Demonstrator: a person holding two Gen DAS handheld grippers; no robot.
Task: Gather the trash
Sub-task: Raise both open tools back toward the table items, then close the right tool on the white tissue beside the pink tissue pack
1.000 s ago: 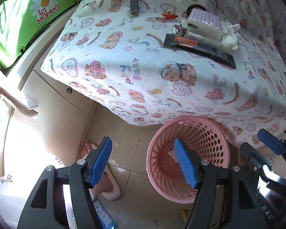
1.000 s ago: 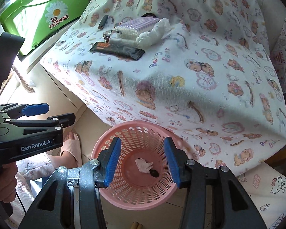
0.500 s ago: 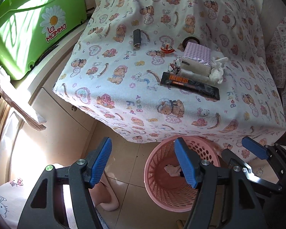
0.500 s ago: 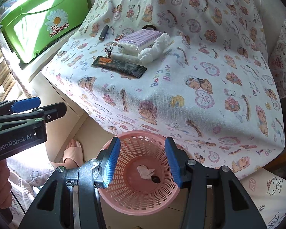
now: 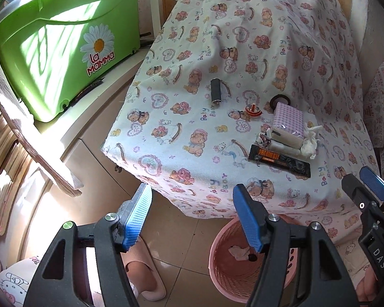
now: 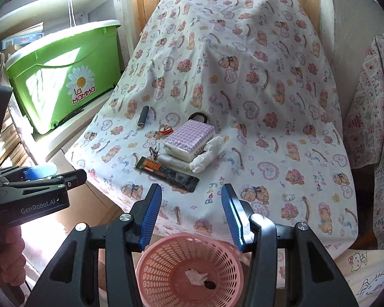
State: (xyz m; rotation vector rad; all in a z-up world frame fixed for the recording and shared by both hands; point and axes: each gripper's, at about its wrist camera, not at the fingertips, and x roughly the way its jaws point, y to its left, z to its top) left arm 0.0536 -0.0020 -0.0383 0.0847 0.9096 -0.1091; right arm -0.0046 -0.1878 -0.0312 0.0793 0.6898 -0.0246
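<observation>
Both tongs empty, nothing btwn the pads. Left tongs (image 5: 192, 220) gape wide, jaws just eased in a bit; right tongs (image 6: 192, 215) about half open. Both hang over the front edge of the desk draped in white teddy-bear-print cloth (image 6: 281, 128), w/ the pink perforated plastic basket (image 6: 166, 253) on the floor below, holding a crumpled white tissue scrap (image 6: 195, 276) + a small dark bit. Trash pile sits ahead/above the tongs on the cloth: long black-orange foil snack wrapper (image 6: 167, 172) nearest the front edge, long axis running left-back to right-front, roughly crosswise to the right tongs' line. In right wrist view it lies just ahead, slightly left of centre; in left wrist view (image 5: 279, 161) it's off to the right. So right tongs look nearer, better lined up. Behind the wrapper: white crumpled tissue wad (image 6: 207, 153), lilac-checked tissue pack (image 6: 189, 138). Further back-left a dark cylindrical tube (image 6: 143, 116), axis pointing away from the tongs. Likely next: reach fwd for the wrapper, jaws across its short width.
</observation>
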